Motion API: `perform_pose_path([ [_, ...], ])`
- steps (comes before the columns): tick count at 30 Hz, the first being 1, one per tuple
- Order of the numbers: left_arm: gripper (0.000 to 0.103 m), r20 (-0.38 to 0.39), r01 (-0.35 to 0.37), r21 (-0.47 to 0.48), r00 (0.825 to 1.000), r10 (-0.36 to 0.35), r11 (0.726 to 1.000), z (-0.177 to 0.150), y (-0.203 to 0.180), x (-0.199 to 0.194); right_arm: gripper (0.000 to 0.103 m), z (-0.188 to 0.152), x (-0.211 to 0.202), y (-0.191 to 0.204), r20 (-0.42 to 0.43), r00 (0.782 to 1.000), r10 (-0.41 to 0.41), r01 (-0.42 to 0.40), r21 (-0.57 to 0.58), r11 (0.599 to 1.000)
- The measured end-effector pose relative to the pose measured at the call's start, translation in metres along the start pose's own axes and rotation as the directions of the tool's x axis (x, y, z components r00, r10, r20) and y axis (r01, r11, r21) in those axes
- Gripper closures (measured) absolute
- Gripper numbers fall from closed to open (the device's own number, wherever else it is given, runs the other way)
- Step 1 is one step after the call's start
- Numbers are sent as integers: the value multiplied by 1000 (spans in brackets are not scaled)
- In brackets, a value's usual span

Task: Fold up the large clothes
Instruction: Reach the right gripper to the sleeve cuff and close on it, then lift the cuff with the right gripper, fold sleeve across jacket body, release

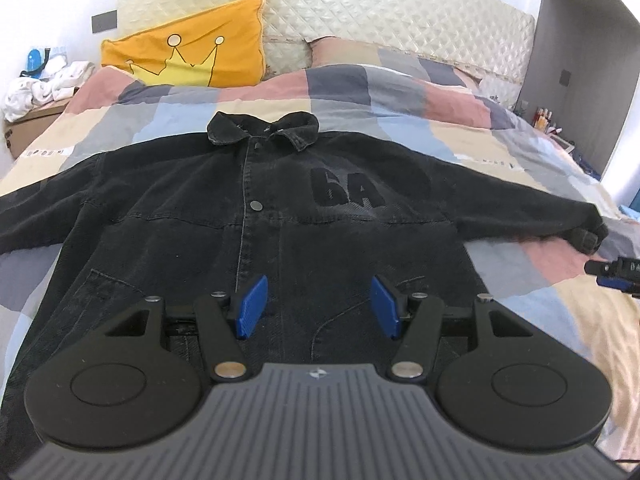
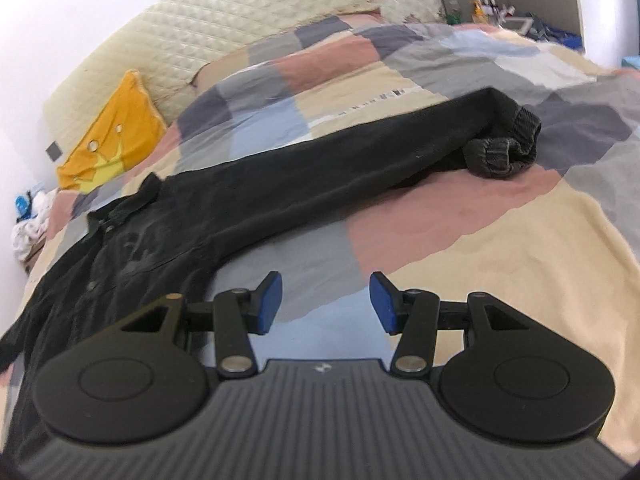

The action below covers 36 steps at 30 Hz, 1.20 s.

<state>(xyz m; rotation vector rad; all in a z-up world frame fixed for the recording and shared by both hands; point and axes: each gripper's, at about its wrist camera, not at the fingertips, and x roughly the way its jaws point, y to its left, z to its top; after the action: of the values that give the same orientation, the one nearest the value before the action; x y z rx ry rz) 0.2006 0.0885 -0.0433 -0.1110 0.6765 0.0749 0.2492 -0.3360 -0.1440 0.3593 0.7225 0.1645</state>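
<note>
Jacket: a black denim jacket (image 1: 256,216) lies front-up and spread flat on the bed (image 1: 532,320), collar toward the headboard, hem toward the person.
Long axis of the body: runs from hem to collar, straight ahead of the left gripper (image 1: 319,306).
Right sleeve: the right sleeve (image 2: 320,184) stretches out sideways across the quilt, its long axis running from the shoulder out to the bunched cuff (image 2: 504,152).
Left gripper: hovers over the lower front of the jacket, near the hem; jaws wide apart, holding nothing.
Right gripper: the right gripper (image 2: 326,304) hangs over bare quilt beside the jacket, jaws wide and empty; the sleeve lies ahead of it and the cuff ahead and to the right.
Nearer hand: the right gripper is the nearer one to that sleeve, by my judgement.
Likely next move: probably a reach forward to the cuff, to bring the sleeve in across the chest.
Folding: none done yet, judging by how flat it lies.
</note>
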Motion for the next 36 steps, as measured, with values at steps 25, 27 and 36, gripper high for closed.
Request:
perform_pose_path([
  [25,40,-132,-30,-56,991,22,998,-26,26,69,16,69,138,-116,197,980,28,-125,503,855],
  [27,40,-138,-37,-74,990,26,997,-26,31,73,16,74,147,-124,218,976,21,-140,547,825],
  [36,40,-181,-66,-116,983,45,991,-27,44,95,16,86,161,-149,351,926,-137,-167,708,686],
])
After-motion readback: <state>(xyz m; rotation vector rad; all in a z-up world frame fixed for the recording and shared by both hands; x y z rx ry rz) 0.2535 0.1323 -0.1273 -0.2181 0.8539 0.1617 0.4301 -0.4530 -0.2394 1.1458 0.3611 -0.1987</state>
